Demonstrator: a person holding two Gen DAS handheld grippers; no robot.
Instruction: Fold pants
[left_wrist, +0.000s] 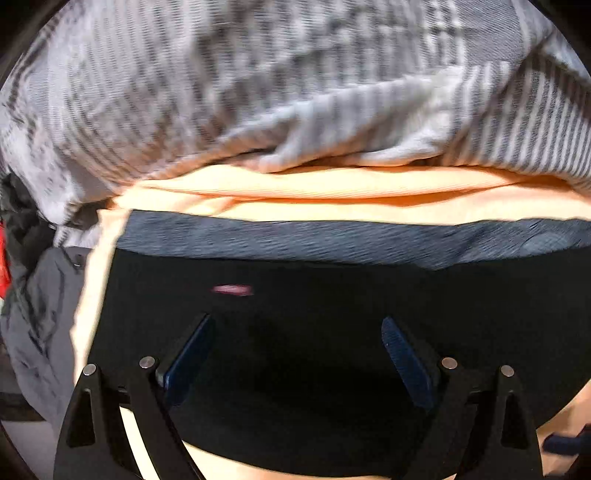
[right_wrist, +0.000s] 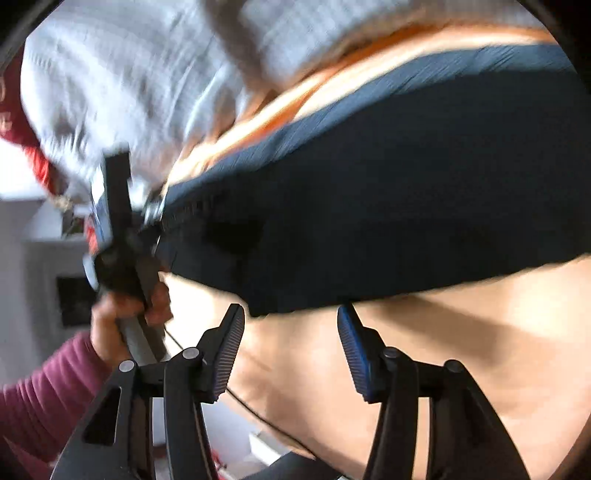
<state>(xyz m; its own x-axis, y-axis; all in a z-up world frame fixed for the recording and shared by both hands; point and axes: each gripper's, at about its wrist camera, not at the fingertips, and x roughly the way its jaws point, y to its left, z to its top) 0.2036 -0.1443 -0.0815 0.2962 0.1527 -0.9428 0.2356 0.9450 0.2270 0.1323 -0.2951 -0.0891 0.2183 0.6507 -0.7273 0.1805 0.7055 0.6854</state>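
Observation:
The dark navy pants (left_wrist: 295, 295) lie on a peach sheet (left_wrist: 332, 184), with a lighter blue-grey band (left_wrist: 332, 240) along their far edge. My left gripper (left_wrist: 297, 325) is open just above the dark cloth, with nothing between its fingers. In the right wrist view the pants (right_wrist: 388, 206) spread across the middle. My right gripper (right_wrist: 291, 317) is open at their near edge, over the peach sheet (right_wrist: 443, 350). The left gripper (right_wrist: 118, 229), held in a hand with a maroon sleeve, sits at the pants' left end; its jaws are blurred there.
A grey-and-white striped blanket (left_wrist: 258, 92) is bunched behind the pants. Grey clothing (left_wrist: 40, 314) and something red (left_wrist: 3, 258) lie at the left. A thin black cable (right_wrist: 258, 413) runs under the right gripper. White furniture (right_wrist: 22, 240) stands at the left.

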